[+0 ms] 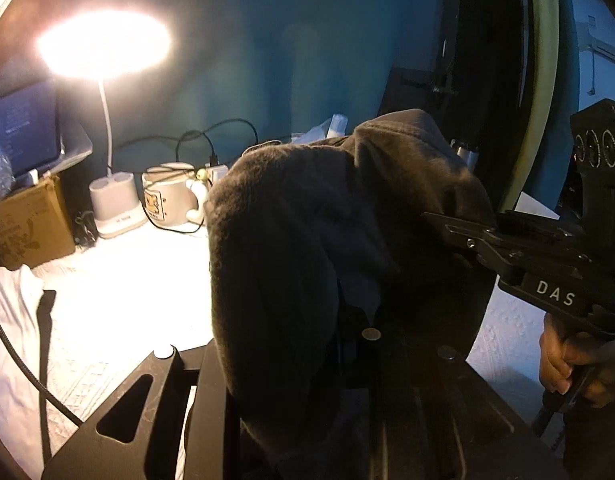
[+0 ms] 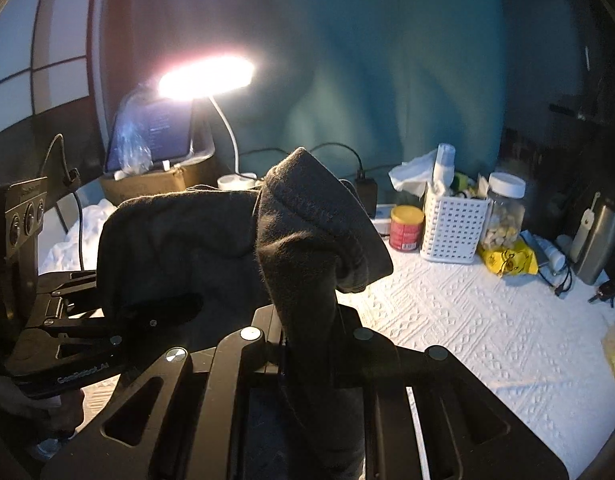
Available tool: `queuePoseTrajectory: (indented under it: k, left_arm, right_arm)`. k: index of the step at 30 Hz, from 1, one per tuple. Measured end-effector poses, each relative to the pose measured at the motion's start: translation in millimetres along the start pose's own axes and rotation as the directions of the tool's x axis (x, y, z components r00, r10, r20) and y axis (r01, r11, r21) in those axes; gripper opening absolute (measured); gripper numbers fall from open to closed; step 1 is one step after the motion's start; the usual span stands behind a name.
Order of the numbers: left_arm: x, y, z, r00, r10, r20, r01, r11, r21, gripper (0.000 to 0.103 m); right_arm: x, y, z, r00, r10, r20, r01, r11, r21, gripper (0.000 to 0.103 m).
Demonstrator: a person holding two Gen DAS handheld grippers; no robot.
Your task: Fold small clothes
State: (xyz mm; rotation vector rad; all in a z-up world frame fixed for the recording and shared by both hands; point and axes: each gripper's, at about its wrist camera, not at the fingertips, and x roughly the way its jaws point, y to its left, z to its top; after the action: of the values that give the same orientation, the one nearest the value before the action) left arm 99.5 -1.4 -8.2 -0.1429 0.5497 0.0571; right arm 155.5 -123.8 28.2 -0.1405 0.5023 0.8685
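Black matte gripper plates with teardrop cut-outs and round silver rivets fill the bottom of both wrist views, and between them hangs a dark grey garment of soft, fuzzy knit. It is held up in the air above the counter, bunched into rounded, slumping folds with a ribbed edge at its upper peak. The right gripper is clamped on a thick hanging fold of this cloth, which runs down between its closed fingers. The left gripper comes in from the left side of the right wrist view, its flat black fingers pinching the other end of the cloth; in the left wrist view the fabric drapes over that gripper's own fingers and hides them.

A white cloth with a raised, woven geometric pattern covers the counter. Toward the back right stand a white perforated plastic basket, a short red can with a yellow lid, a clear jar with a white lid and a crumpled yellow packet. A glowing oval desk lamp on a thin white curved neck rises at the back left, beside a brown cardboard box. A cream mug sits near the lamp's base.
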Motion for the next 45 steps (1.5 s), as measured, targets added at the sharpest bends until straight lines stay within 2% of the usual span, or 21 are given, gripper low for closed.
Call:
queuePoseTrajectory:
  k: [13, 23, 34, 45]
  left_arm:
    - [-52, -15, 3, 0.992, 0.013, 0.123, -0.018, 0.999, 0.042, 0.019]
    - [-81, -5, 9, 0.982, 0.016, 0.187, -0.023, 0.999, 0.035, 0.019]
    - [-119, 33, 14, 0.959, 0.086, 0.272, -0.086, 0.996, -0.011, 0.019]
    - [-175, 68, -2, 0.932, 0.202, 0.302, -0.195, 0.979, -0.054, 0.019]
  right_arm:
    - [-60, 27, 11, 0.992, -0.012, 0.125, 0.016, 0.999, -0.034, 0.015]
    - [-95, 55, 25, 0.979, -0.001, 0.205, 0.018, 0.997, -0.081, 0.014]
    - [-115, 104, 47, 0.957, 0.083, 0.277, -0.033, 0.983, -0.183, 0.014]
    - [-108, 171, 58, 0.936, 0.212, 0.281, -0.127, 0.948, -0.29, 0.014]
